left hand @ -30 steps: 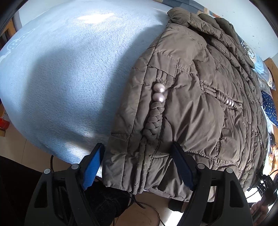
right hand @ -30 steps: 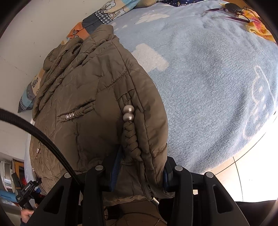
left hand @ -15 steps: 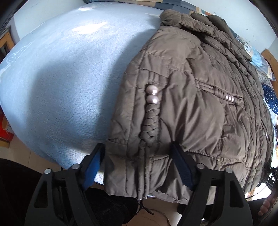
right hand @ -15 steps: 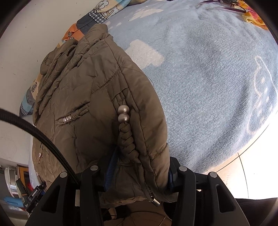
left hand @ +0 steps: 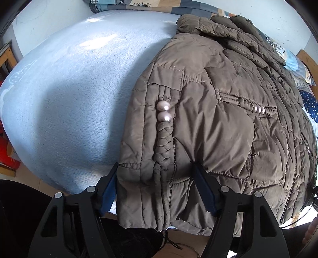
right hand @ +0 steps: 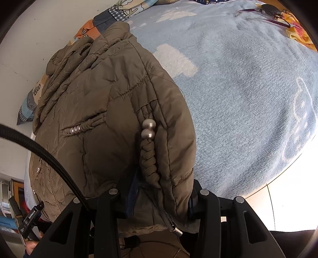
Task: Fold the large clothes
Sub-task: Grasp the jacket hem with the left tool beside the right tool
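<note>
– While the left tool points down at the bed, what does it have between its fingers?

– The bottom edge of the brown puffy jacket. The blue pads have just been closing on it. Now one pad touches the jacket's side edge at 7 o'clock, and the other pad digs into the puffy cloth at 5 o'clock. So it is gripping the jacket.

– Where is the jacket?

– It lies on the bed, on the fuzzy light blue blanket. In the left view it fills the side from 6 o'clock up to 1 o'clock. The blanket is bare from 8 o'clock to 11 o'clock. The bottom edge hangs a bit past the bed's edge, over the floor.

– What are those shiny balls?

– Two pearly beads sit just above the tool, toward 12 o'clock. A brown braid runs down from them to the hem.

– And the right tool?

– It is closed on the jacket too. A thick fold of the hem is squeezed between its pads at 6 o'clock. A small silver zipper pull hangs under that fold.

– What else is in the right view?

– A black cable crosses the jacket from 9 o'clock to 7 o'clock. Far off on the blanket, at 1 o'clock, lie dark glasses beside an orange cloth. A patchy cover with pictures peeks out at 11 o'clock, behind the jacket's collar.
</note>
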Available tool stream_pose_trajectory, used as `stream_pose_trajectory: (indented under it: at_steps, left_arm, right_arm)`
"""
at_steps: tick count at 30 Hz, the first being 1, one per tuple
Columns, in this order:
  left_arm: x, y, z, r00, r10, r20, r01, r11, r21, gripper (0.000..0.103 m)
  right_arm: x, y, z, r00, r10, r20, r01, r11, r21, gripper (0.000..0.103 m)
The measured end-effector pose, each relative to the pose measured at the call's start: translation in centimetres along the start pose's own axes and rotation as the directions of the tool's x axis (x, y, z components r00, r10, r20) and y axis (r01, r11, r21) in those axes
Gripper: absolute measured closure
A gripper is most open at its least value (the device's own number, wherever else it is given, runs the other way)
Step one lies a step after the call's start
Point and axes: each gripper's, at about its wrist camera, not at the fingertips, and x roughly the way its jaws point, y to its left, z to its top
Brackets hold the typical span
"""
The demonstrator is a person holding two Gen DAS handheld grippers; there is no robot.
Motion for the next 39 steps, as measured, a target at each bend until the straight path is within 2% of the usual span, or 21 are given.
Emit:
stream_pose_trajectory:
  at_steps: [3, 7, 11, 14, 15, 19, 21, 25, 28, 31, 36, 39]
  left_arm:
    - [0.3, 0.5, 0.1, 1.0, -0.004, -0.001, 0.004, 1.0, -0.001, 0.032]
    - [0.9, 1.9, 0.6, 1.0, -0.006, -0.022, 0.005, 0.999, -0.036, 0.019]
    - [1.0, 2.2, 0.7, 1.0, -0.001, -0.027, 0.0, 0.999, -0.038, 0.017]
    - [0.8, 1.4, 1.1, 1.0, -0.009, -0.017, 0.009, 1.0, -0.01, 0.024]
    - [0.6, 1.2, 1.0, 1.0, -0.014, -0.011, 0.014, 1.0, 0.005, 0.03]
    - [-0.3, 0.2, 0.6, 1.0, -0.018, 0.012, 0.018, 0.998, 0.056, 0.048]
    - [-0.7, -0.1, 0.5, 0.999, -0.029, 0.023, 0.028, 0.997, 0.069, 0.055]
    - [-1.4, -0.2, 0.5, 0.997, -0.065, 0.045, 0.062, 0.996, 0.065, 0.07]
    - [-1.9, 0.4, 0.4, 0.993, -0.1, 0.063, 0.097, 0.994, 0.044, 0.078]
    - [-2.2, 0.7, 0.5, 0.99, -0.123, 0.071, 0.121, 0.992, 0.023, 0.08]
    - [-1.7, 0.2, 0.7, 0.993, -0.094, 0.07, 0.09, 0.995, 0.052, 0.08]
    - [-1.5, 0.2, 0.6, 0.994, -0.083, 0.065, 0.08, 0.995, 0.053, 0.078]
  right_arm:
    - [0.4, 0.0, 0.3, 1.0, 0.006, -0.009, -0.006, 1.0, 0.013, 0.054]
    - [0.7, 0.1, 0.5, 1.0, 0.0, -0.014, 0.0, 1.0, 0.01, 0.052]
    - [0.9, 0.0, 0.7, 1.0, 0.01, -0.02, -0.01, 1.0, 0.021, 0.051]
    - [0.8, -0.1, 0.7, 1.0, 0.013, -0.018, -0.013, 1.0, 0.02, 0.051]
    - [0.8, 0.0, 0.7, 1.0, 0.01, -0.015, -0.01, 1.0, 0.014, 0.051]
    - [0.3, 0.1, 0.5, 1.0, 0.005, 0.0, -0.005, 1.0, -0.019, 0.06]
    - [0.1, 0.3, 0.4, 1.0, 0.006, 0.009, -0.005, 0.999, -0.032, 0.068]
    - [-0.6, 0.9, 0.1, 0.999, 0.006, 0.038, -0.003, 0.997, -0.079, 0.078]
    - [-1.1, 1.3, -0.1, 0.998, 0.02, 0.062, -0.015, 0.995, -0.094, 0.081]
    - [-1.6, 1.4, -0.2, 0.996, 0.036, 0.078, -0.028, 0.995, -0.101, 0.082]
    - [-1.2, 1.3, 0.0, 0.998, 0.035, 0.06, -0.03, 0.996, -0.08, 0.081]
    - [-0.7, 1.1, 0.2, 0.999, 0.029, 0.038, -0.026, 0.997, -0.067, 0.078]
